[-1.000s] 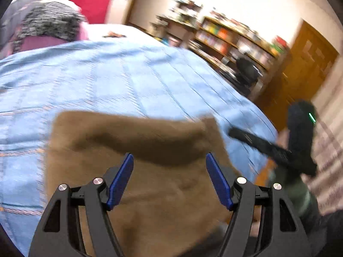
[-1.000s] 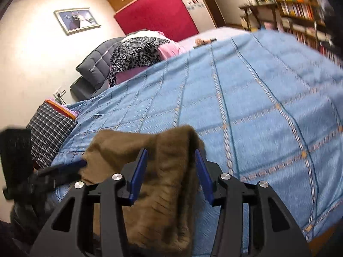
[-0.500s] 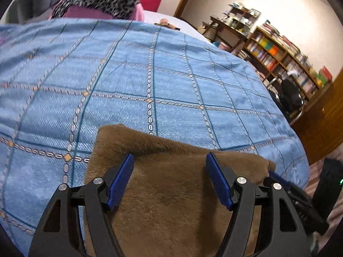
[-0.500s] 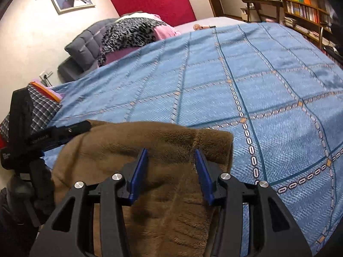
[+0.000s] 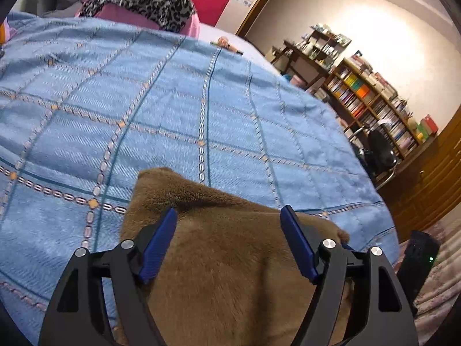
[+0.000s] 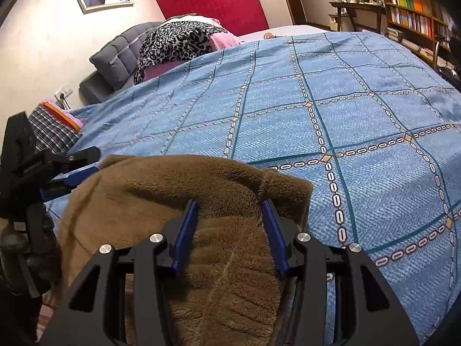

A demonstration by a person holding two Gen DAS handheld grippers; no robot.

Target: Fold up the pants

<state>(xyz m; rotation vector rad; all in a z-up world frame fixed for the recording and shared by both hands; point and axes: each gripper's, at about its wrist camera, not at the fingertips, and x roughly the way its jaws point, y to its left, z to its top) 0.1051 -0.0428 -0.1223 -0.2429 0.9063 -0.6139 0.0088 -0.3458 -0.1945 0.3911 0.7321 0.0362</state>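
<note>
The brown fleece pants (image 6: 178, 196) are lying at the near edge of the bed, spread over a blue checked bedspread (image 6: 331, 92) and draping down over the side toward the cameras. The right gripper (image 6: 230, 216) is sitting at the right end of the bunched cloth, its blue fingers (image 6: 184, 230) standing apart with a thick fold of fleece filling the gap between them; whether the pads are actually pressing into that fold is something I cannot tell. In the left wrist view the left gripper (image 5: 229, 230) is hovering over the pants (image 5: 219, 248) with its jaws standing wide apart, the fleece passing beneath and between the fingers without either pad visibly touching it. From the right wrist view the left gripper (image 6: 72, 170) is showing at the left end of the cloth, just beside its edge, and its contact with the fabric is hidden there. The far corner of the pants is lying flat on the bedspread. At the head of the bed a leopard-print cloth (image 6: 178, 40) is lying over something pink, near a grey cushion (image 6: 121, 54), and a bookshelf (image 5: 377, 106) is standing along the wall beyond the bed.
</note>
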